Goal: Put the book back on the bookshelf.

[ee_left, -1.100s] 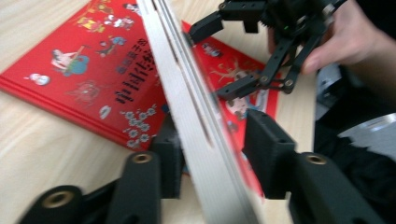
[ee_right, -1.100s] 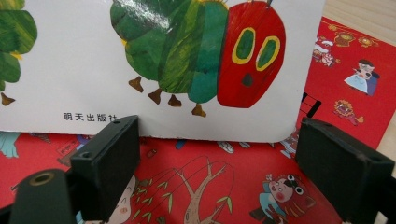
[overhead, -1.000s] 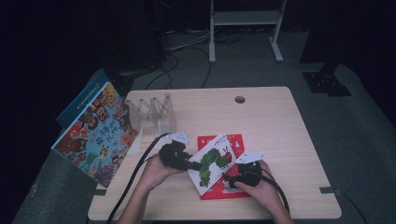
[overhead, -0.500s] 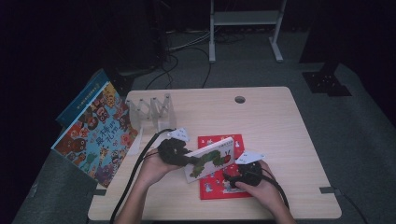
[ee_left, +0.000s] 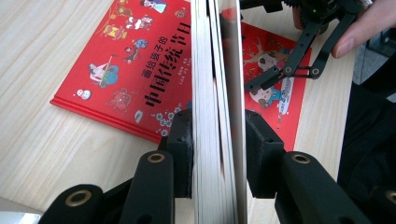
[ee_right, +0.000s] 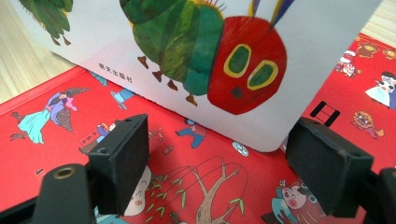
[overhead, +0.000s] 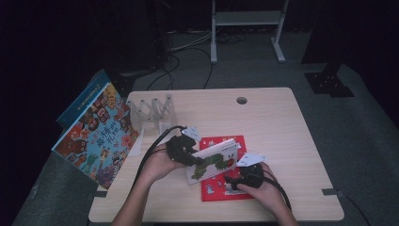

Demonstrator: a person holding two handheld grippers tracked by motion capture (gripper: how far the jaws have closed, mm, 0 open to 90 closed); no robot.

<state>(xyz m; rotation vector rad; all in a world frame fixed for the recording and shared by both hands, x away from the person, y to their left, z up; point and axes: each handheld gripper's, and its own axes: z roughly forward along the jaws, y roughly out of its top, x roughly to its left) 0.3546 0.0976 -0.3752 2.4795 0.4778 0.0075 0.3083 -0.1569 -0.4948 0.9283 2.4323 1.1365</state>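
A white board book with a green caterpillar stands tilted on edge over a red picture book that lies flat on the table. My left gripper is shut on the board book's left edge; its pads press both sides of the thick pages, and its jaws have just eased open slightly. My right gripper hovers low over the red book, open with nothing between its pads; its jaws have just been closing. The caterpillar cover rises just beyond them. The right gripper also shows in the left gripper view.
A large colourful picture book leans off the table's left side. A clear accordion rack stands at the back left. The wooden table has a cable hole near its far edge. Cables trail from both grippers.
The caterpillar book has gone from lying nearly flat on the red book to standing tilted, its left edge lifted by my left gripper. The right gripper has stayed in place.
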